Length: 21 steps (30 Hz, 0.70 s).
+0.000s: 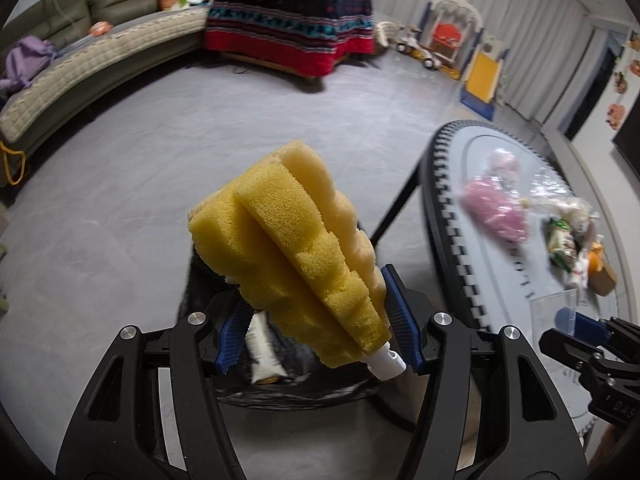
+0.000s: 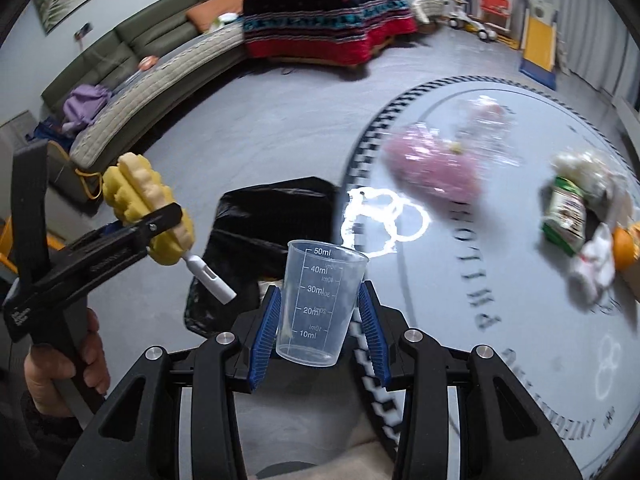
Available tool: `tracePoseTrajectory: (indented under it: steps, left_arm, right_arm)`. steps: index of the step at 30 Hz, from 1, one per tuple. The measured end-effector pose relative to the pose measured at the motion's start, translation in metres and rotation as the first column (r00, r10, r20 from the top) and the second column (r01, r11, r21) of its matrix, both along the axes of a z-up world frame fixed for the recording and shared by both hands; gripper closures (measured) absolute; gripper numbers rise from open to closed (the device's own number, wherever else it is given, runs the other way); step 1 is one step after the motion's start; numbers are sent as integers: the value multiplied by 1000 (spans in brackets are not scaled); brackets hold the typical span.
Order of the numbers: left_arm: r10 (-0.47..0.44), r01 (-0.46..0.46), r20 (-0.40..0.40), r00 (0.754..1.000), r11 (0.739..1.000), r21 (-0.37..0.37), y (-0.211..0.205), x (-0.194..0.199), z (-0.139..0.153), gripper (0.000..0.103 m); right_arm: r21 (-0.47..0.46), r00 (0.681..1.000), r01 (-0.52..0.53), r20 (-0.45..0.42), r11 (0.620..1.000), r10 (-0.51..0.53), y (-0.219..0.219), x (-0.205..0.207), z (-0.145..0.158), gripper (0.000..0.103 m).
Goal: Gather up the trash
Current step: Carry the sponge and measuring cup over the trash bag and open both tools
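My left gripper is shut on a yellow sponge brush head with a white stub, held over a black trash bag that has a wrapper inside. The right wrist view shows the same sponge at the left in the left gripper, a hand below it. My right gripper is shut on a clear measuring cup, upright, by the round table's edge and next to the bag. The right gripper also shows at the left wrist view's right margin.
On the round grey table lie a pink bag, clear plastic wrap, a green packet, white tissue and an orange. Beyond are grey floor, a long sofa, a blanket-covered table and toys.
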<state>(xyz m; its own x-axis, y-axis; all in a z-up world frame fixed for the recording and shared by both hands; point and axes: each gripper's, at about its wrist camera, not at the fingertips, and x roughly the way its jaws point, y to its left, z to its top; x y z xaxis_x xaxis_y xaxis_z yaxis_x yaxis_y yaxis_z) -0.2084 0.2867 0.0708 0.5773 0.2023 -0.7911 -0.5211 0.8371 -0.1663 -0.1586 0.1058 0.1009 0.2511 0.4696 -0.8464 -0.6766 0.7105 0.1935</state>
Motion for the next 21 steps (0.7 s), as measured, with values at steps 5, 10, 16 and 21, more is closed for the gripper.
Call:
tracePoseTrajectory:
  steps: [5,10,16,21]
  left_arm:
    - [67,-67,-63,996,998,0,30,-9,-19,16]
    - [176,-174,-79,981,984,24,50,-19,-29,6]
    - [117,-117,-70,991,993,5,35,-3,-28,6]
    - [45,-44,-59,997,999,22,9,17,-21,6]
  right_arm:
    - [-11,995,-89,-48,996,88,46,-4,-17,57]
    - [-4,995,-89,-44,996,89,56,-6,-27,36]
    - [3,998,-50,-33,999,50,33,4,-24,36]
    - [-12,1000,12,-26,1000,-13,3,21,-22,36]
